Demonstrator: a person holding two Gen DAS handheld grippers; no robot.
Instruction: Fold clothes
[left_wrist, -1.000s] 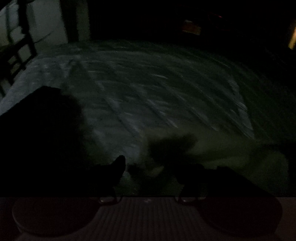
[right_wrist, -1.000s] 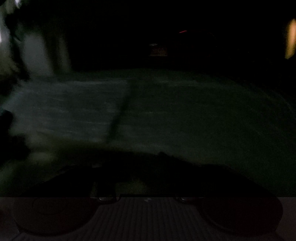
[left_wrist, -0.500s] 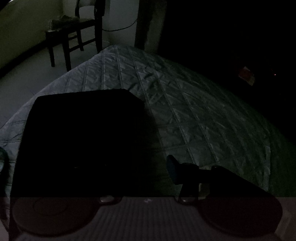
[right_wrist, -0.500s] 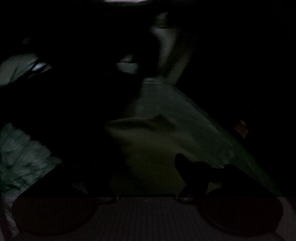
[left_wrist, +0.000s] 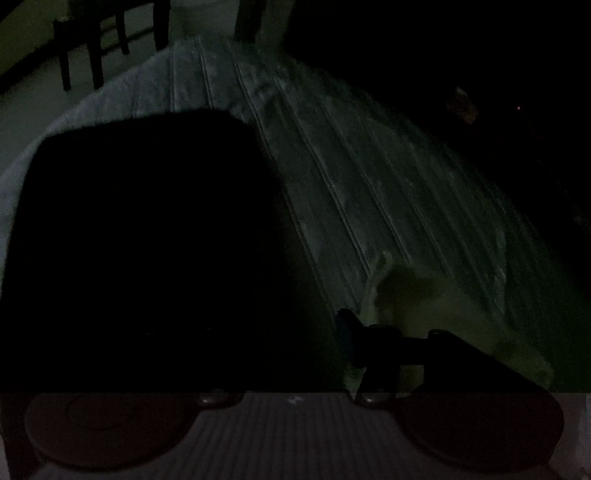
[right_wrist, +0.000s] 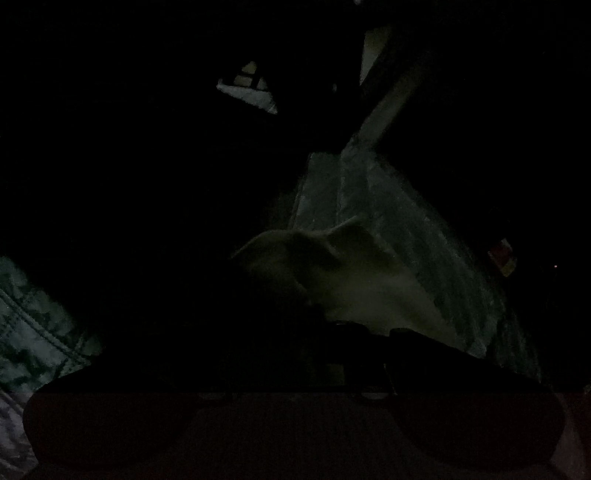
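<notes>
The scene is very dark. In the left wrist view a black folded garment (left_wrist: 147, 240) lies flat on the left of a quilted bedspread (left_wrist: 369, 177). My left gripper (left_wrist: 295, 332) hovers at its right edge. Only the right finger (left_wrist: 351, 336) shows, well off centre; the left finger is lost against the black cloth. A pale yellowish garment (left_wrist: 436, 306) lies crumpled just beyond that finger. In the right wrist view the same pale garment (right_wrist: 354, 280) sits right in front of my right gripper (right_wrist: 332, 332), whose fingers merge into darkness.
A dark wooden chair (left_wrist: 92, 44) stands on the floor past the bed's far left corner. A small object (left_wrist: 461, 103) lies in the dark off the right side of the bed, seen too as a coloured object (right_wrist: 502, 258). Bare quilt (right_wrist: 406, 240) stretches beyond the pale garment.
Both views have swung left. The black garment now fills the left wrist view's left half, and the pale garment has come up beside the left gripper's right finger.
</notes>
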